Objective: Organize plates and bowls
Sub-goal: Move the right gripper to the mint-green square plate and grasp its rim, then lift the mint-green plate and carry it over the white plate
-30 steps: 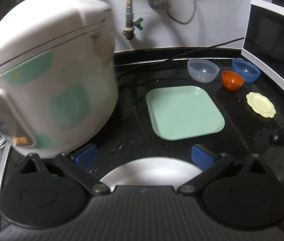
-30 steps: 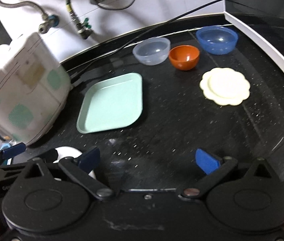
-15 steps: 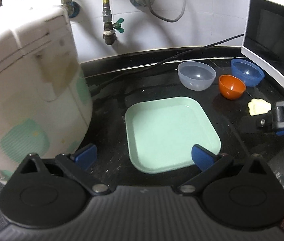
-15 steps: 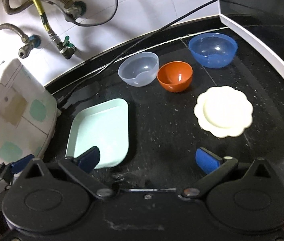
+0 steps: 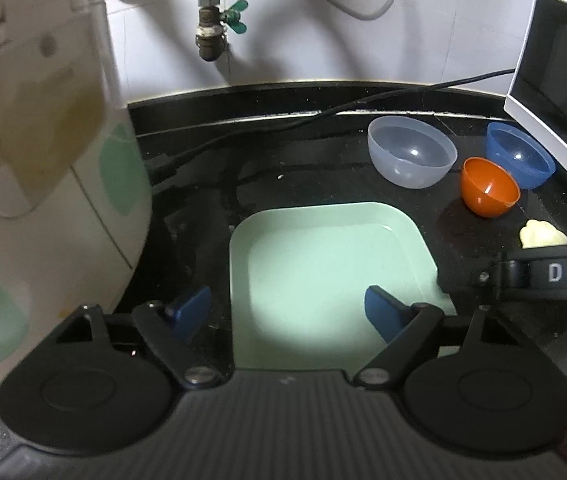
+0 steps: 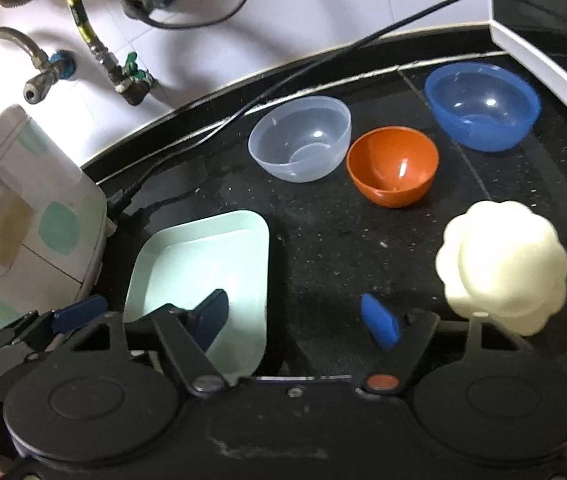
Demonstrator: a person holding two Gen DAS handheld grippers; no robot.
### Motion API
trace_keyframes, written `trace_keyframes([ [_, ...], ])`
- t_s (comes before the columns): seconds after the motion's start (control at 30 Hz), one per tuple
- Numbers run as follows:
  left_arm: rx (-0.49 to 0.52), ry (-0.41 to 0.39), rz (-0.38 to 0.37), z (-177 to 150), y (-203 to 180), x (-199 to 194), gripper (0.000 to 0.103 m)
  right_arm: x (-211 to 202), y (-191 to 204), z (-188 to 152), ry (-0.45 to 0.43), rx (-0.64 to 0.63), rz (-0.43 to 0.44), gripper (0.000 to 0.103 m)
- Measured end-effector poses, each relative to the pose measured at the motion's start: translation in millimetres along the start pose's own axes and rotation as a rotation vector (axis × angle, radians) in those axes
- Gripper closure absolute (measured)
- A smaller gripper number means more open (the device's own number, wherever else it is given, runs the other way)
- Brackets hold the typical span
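worktop (image 6: 323, 240): glossy black speckled stone
bowls (image 6: 393, 166): glossy smooth plastic
green plate (image 5: 323, 264): smooth, probably plastic
valve (image 5: 209, 36): dull metal

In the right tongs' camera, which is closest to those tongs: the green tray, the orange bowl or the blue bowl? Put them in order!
1. Green tray: nearest, low on the left, reaching the right tongs.
2. Orange bowl: middle, further back.
3. Blue bowl: farthest, back right by the white-edged appliance.
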State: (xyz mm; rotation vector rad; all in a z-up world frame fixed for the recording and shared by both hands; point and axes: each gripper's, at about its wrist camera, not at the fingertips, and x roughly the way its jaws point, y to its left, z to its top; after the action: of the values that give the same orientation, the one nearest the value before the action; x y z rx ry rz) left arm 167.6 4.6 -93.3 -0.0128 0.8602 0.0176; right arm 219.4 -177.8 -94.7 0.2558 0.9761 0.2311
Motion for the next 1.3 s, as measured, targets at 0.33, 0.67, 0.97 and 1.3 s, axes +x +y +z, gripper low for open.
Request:
trace_keyframes([
  [0.33, -0.005, 0.034, -0.039, -1.5, 0.7, 15.0, 0.056, 25.3, 15.1, 7.4, 0.010, -0.066, 0.034, 0.069],
  [0.67, 0.014, 0.031, -0.040, -1.5, 0.6, 15.5, 0.055, 27.9, 13.9, 7.8, -0.002, -0.091, 0.031, 0.085],
  [0.97, 0.014, 0.028, -0.021, -1.9, 2.6, 17.1, 0.045, 24.6, 21.3, 1.2, -0.024, -0.172, 0.004, 0.084],
  [1.3, 0.020, 0.026, -0.024, 0.1, -5.3, 6.0, 0.067, 10.2, 27.0, -6.7, -0.016, -0.145, -0.024, 0.081],
])
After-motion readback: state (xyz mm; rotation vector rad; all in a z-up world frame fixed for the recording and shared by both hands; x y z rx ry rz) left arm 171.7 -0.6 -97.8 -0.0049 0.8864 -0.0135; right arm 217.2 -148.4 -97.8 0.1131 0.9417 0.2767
